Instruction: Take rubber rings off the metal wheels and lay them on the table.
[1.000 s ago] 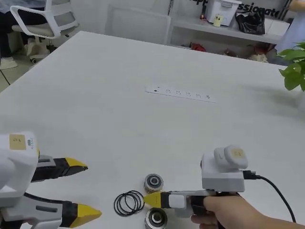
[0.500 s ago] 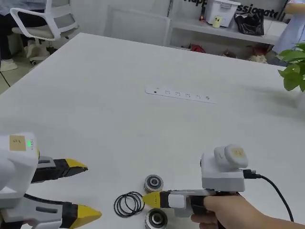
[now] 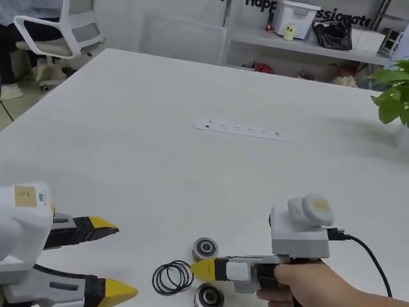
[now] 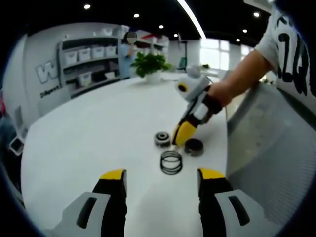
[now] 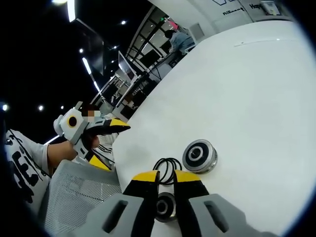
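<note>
On the white counter [image 3: 160,173] a small bunch of black rubber rings [image 3: 171,276] is lying flat, near the front edge. Two metal wheels are resting just beside it, on the side of the right hand-held gripper: the farther wheel [image 3: 205,247] and the nearer wheel [image 3: 209,295]. The right hand-held gripper [image 3: 204,270], which a hand [image 3: 313,284] is holding, is pointing with its yellow tip between the two wheels and toward the rings. In the right gripper view its jaws are standing almost clenched, with only a thin gap, and they are grasping nothing; through this gap the nearer wheel [image 5: 165,206] is showing, and the rings [image 5: 165,165] are lying just beyond the tips. Whether the tip is touching a wheel, I cannot tell. The left hand-held gripper [image 3: 112,259] is hovering well apart from the rings, with its jaws released wide and holding nothing. In the left gripper view the rings [image 4: 171,162] are lying ahead between its two jaws. Farther on the counter a white power strip [image 3: 241,130] is lying, and a green plant [image 3: 390,96] is standing at the right edge.
</note>
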{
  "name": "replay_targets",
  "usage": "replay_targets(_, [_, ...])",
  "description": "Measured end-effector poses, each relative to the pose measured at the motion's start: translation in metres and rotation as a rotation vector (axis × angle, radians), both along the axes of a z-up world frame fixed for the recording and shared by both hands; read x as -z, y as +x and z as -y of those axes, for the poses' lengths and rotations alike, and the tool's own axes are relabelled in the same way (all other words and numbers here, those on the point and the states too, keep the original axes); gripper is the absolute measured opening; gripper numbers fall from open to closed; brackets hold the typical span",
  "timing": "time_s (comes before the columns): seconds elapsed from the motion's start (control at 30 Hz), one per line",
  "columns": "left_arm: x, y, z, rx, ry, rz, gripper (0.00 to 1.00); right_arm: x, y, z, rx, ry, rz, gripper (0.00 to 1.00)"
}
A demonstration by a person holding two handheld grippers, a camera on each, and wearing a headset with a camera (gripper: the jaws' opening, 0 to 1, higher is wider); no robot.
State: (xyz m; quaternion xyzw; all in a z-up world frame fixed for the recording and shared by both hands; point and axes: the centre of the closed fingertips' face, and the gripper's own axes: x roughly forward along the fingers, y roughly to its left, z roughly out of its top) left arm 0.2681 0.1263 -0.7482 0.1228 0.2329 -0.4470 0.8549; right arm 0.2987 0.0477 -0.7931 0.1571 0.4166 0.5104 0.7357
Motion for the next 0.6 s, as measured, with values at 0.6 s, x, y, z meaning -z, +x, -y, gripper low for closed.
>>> replay_targets(0.6, [-0.002,-0.003,0.001,0.001,-0.003,0.001,0.59,-0.012,-0.001,0.001,-0.007,0.019,0.023,0.09])
